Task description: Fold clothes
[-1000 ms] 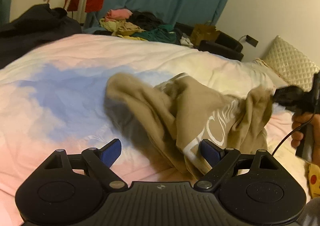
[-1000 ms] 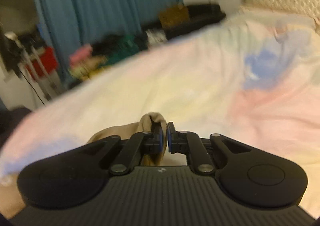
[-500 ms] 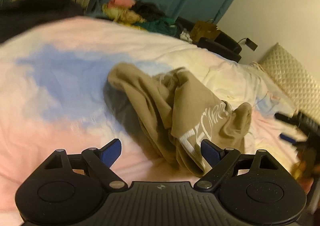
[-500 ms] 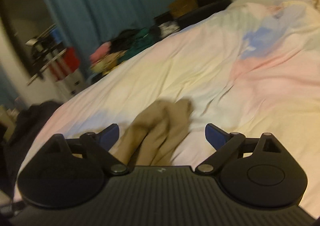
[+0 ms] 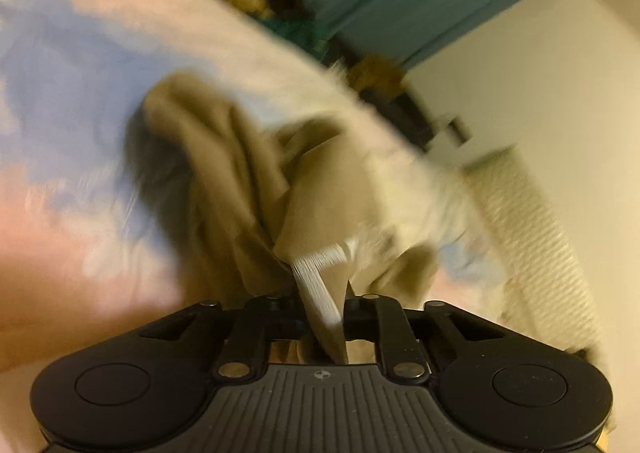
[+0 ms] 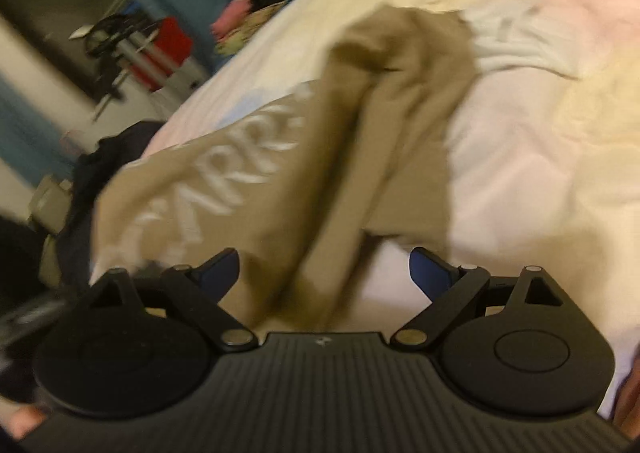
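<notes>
1. The left gripper has its jaws drawn together, and they pinch a fold of the tan garment between them.
2. The left wrist view is tilted and blurred, so the fingertips are hidden behind the cloth.
3. The right gripper has its jaws spread wide apart; the blue pads hold nothing, and the cloth only lies between them.
4. The right wrist view is also tilted and blurred.

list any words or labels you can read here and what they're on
"ARR": white capitals on the tan garment, right wrist view; the letters before and after are too blurred to read.
White print on the garment at the left tongs: folded and blurred, unreadable.
No other text is legible.
</notes>
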A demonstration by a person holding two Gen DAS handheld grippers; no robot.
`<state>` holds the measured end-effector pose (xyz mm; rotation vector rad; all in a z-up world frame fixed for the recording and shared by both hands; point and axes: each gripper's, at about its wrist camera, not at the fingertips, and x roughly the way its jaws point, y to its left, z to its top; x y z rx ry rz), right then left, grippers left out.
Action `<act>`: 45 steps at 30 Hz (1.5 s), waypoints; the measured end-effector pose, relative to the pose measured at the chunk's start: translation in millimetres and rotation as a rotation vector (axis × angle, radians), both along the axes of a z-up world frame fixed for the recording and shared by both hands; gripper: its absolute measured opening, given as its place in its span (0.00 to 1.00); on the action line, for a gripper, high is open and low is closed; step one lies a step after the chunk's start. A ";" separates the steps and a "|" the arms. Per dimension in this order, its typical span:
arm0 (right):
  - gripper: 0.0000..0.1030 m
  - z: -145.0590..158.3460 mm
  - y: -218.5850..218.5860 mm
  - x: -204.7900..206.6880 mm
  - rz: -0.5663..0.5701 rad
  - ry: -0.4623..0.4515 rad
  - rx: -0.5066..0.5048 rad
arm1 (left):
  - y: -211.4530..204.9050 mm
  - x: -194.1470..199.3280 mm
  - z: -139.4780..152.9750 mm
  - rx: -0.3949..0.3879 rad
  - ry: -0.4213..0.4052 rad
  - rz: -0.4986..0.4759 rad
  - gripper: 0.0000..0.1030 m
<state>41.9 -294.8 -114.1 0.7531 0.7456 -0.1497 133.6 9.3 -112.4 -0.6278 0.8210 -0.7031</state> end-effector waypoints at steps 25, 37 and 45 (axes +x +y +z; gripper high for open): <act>0.05 144.9 -3.2 -61.1 0.255 -0.939 0.143 | 130.1 -51.8 127.0 -0.378 -0.476 0.311 0.12; 0.05 56.5 1.3 113.4 0.142 -0.384 0.135 | 106.8 64.5 69.8 0.205 -0.198 0.365 0.33; 0.05 38.0 2.7 118.4 0.186 -0.363 0.169 | 103.0 89.0 54.0 0.213 -0.139 0.343 0.53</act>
